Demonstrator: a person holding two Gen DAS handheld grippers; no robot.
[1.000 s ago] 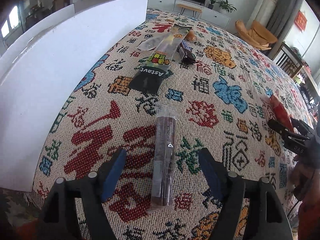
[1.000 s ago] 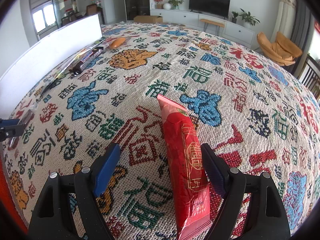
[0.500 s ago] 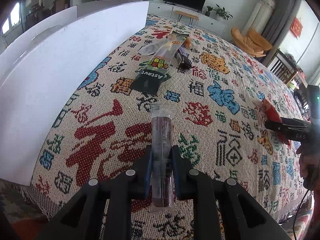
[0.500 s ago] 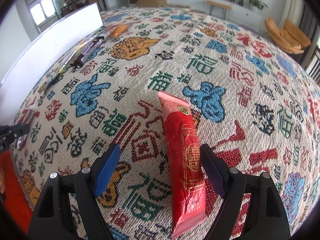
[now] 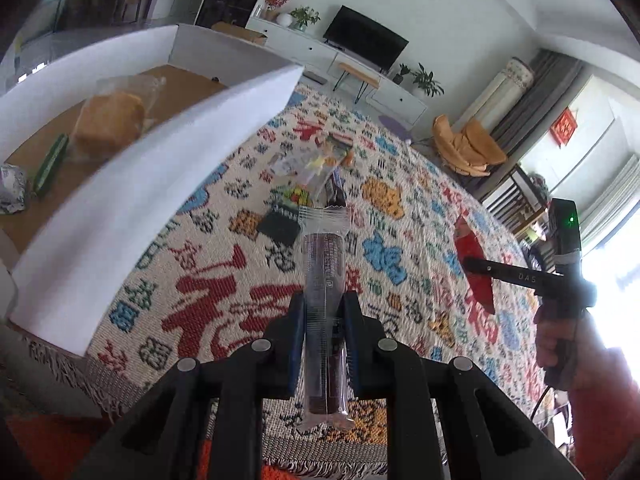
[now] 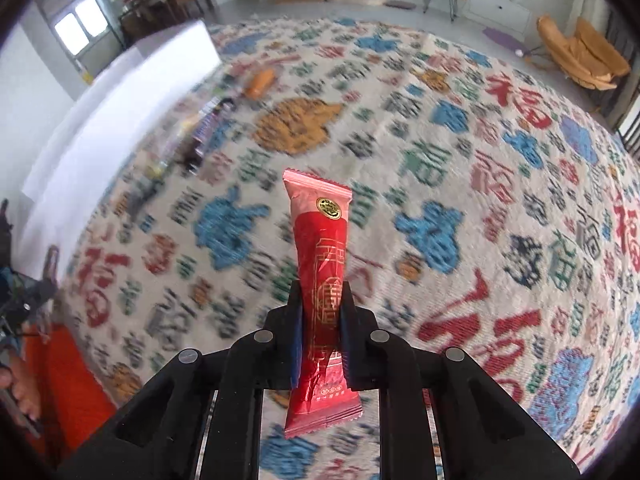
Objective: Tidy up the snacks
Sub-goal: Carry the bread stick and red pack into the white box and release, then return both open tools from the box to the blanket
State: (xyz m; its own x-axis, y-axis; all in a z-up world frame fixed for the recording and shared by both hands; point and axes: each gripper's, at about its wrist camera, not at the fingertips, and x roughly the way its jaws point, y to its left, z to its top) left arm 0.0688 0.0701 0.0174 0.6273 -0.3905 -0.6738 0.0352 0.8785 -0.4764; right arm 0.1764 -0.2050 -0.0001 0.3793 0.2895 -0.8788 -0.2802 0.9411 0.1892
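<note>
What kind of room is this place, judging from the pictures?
Most likely a home living room: a television on a low white cabinet, potted plants, and an orange lounge chair behind the cloth-covered table.

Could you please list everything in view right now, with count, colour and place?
Clear-wrapped dark snack bar: one, dark brown, clamped in left gripper.
Red snack packet: one, red with gold print, clamped in right gripper.
Loose snack packets: several, mixed colours, on cloth beside box.
White box: one, holds wrapped bread, green bar, silver packet.
Patterned cloth: one, multicoloured.
Left gripper: black, shut.
Right gripper: black, shut.
</note>
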